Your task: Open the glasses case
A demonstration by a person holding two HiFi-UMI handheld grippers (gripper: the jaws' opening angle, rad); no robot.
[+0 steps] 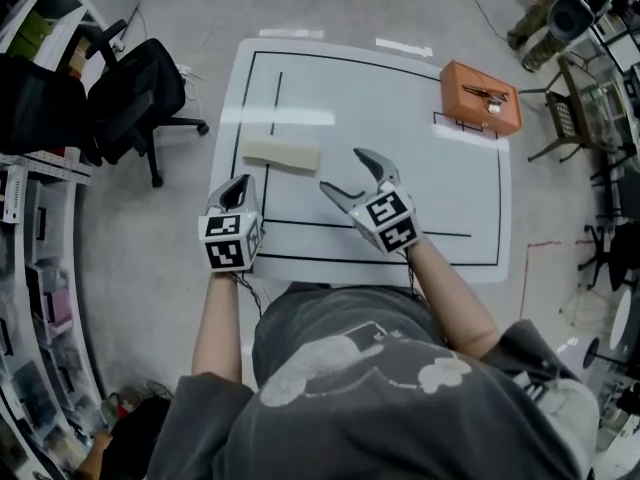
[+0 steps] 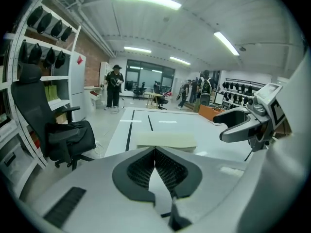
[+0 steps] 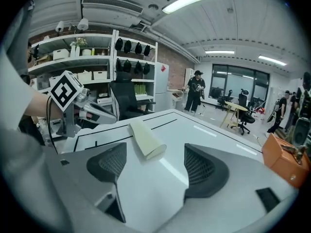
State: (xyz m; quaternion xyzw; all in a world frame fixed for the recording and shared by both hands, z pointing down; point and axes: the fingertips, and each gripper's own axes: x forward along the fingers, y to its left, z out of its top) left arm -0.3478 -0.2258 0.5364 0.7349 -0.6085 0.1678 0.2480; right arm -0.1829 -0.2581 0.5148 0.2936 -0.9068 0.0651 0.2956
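Observation:
The glasses case [image 1: 281,154] is a closed cream oblong lying flat on the white table [image 1: 380,118], left of centre. My left gripper [image 1: 239,185] hovers just short of its near left end, jaws shut with nothing in them. In the left gripper view the pads [image 2: 167,166] meet and the case [image 2: 166,140] lies straight ahead. My right gripper [image 1: 343,169] stands open to the case's right, a little apart from it. The right gripper view shows the case [image 3: 146,139] beyond the wide, empty gap between its fingers.
An orange box [image 1: 480,96] with a metal item on top sits at the table's far right corner. A black office chair [image 1: 140,88] stands off the table's left side, beside shelves. More chairs and gear crowd the right edge. People stand far across the room.

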